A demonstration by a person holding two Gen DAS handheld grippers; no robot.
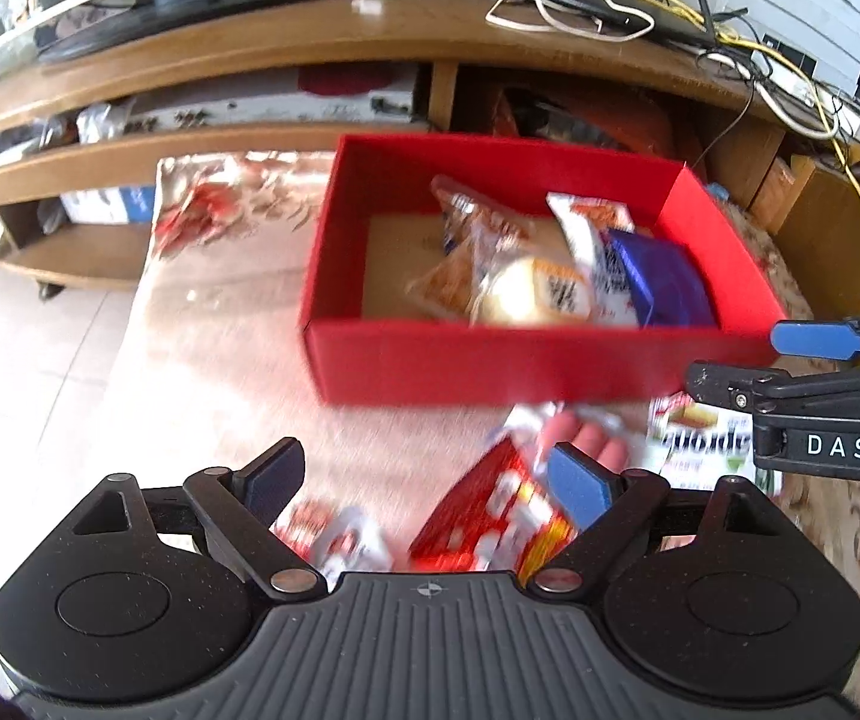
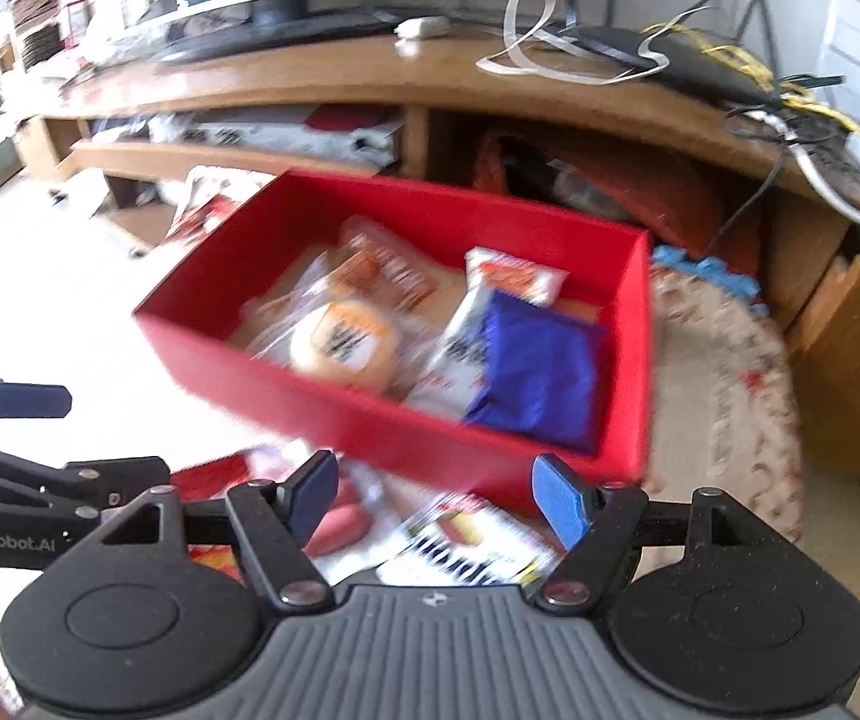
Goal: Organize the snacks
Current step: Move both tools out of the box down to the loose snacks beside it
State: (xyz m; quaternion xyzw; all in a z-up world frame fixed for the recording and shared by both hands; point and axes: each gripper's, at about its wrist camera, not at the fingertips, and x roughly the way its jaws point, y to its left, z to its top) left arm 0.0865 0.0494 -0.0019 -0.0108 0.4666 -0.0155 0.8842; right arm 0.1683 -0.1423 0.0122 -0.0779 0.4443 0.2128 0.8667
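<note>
Both claws hover just in front of the red box (image 1: 550, 360), over the loose snacks on the cloth-covered table (image 1: 202, 360). The left claw (image 1: 424, 480) stands wide open, its blue pads apart with nothing pressed between them; below it lie a red packet (image 1: 490, 516) and a smaller red-and-white packet (image 1: 340, 534), both blurred. The right claw (image 2: 436, 498) is also open, less widely, holding nothing. Beneath it lies a white packet with dark lettering (image 2: 466, 552), and a pink sausage-like snack (image 2: 340, 525) lies next to that. Inside the box sit a round cake in a clear wrapper (image 2: 346, 342), a white packet (image 2: 490, 294) and a blue packet (image 2: 538, 372), gathered toward the box's right side.
</note>
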